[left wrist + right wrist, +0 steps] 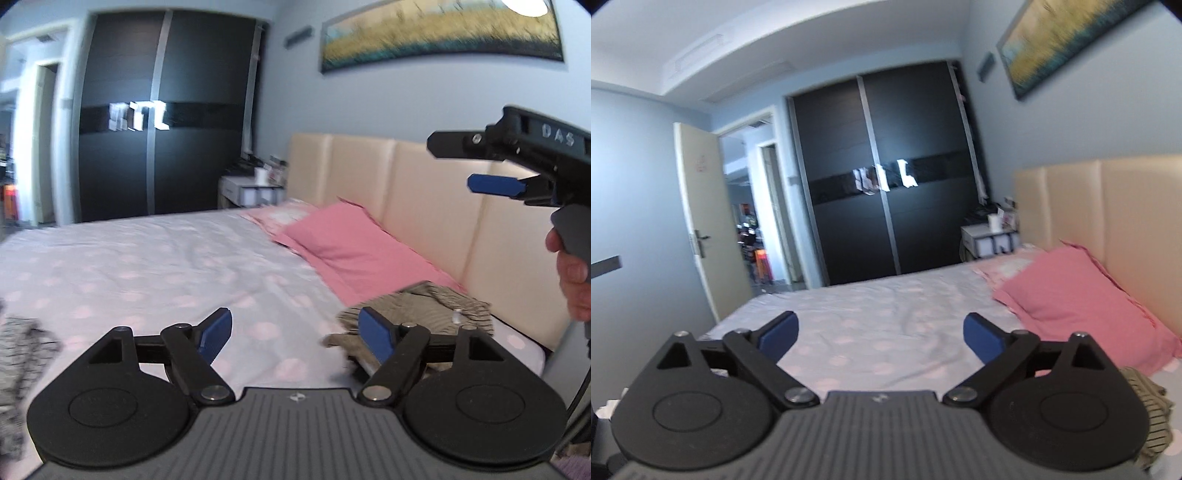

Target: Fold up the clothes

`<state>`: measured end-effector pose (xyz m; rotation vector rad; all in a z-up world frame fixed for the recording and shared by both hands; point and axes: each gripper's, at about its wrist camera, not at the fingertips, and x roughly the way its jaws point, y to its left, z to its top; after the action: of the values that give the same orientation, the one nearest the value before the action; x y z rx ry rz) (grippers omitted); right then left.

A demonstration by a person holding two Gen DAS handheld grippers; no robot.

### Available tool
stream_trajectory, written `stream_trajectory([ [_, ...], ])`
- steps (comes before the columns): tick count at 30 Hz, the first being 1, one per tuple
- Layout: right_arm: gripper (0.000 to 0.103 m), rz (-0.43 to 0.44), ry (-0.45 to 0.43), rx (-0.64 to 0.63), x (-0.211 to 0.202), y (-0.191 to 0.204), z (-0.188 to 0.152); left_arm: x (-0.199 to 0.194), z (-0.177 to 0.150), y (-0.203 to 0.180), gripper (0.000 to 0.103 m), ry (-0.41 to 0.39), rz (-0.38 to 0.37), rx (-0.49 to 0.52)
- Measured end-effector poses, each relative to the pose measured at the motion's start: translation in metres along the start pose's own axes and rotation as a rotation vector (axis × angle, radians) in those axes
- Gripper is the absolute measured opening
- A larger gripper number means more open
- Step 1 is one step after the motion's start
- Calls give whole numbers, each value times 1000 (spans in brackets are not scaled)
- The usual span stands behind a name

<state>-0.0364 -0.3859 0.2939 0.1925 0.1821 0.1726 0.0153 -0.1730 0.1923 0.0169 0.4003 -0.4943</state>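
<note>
Bedroom with a dotted bed (147, 266): both tongs, left (295, 334) and right (881, 338), gape empty. Striped clothes (424, 306) lie bunched just beyond the left tongs, apparently unfolded; another garment (18, 354) waits left.

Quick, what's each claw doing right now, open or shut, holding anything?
Left claw: open, nothing between its blue pads; the striped garment lies on the bed beyond it.
Right claw: open, empty, held above the bed.
</note>
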Motion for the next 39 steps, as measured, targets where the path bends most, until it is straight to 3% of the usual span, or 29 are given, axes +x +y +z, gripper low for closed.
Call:
stream_trajectory([
  [8,102,53,3,56,-16,107,-49,-84,-44,57,78,-40,196,-77],
  [14,102,16,36,46,-25,158,-124,-109,-86,78,78,-46,310,-86],
  [18,102,-83,23,-32,-26,180,-179,-117,-116,89,78,-32,397,-34],
  [22,102,-181,9,-121,-21,195,-231,-108,-141,98,78,-28,481,-7],
  [28,102,-235,64,-172,-2,199,-290,-76,-170,120,78,31,475,-80],
  [39,102,-250,170,-123,55,177,-322,-16,-205,145,78,248,494,-104],
])
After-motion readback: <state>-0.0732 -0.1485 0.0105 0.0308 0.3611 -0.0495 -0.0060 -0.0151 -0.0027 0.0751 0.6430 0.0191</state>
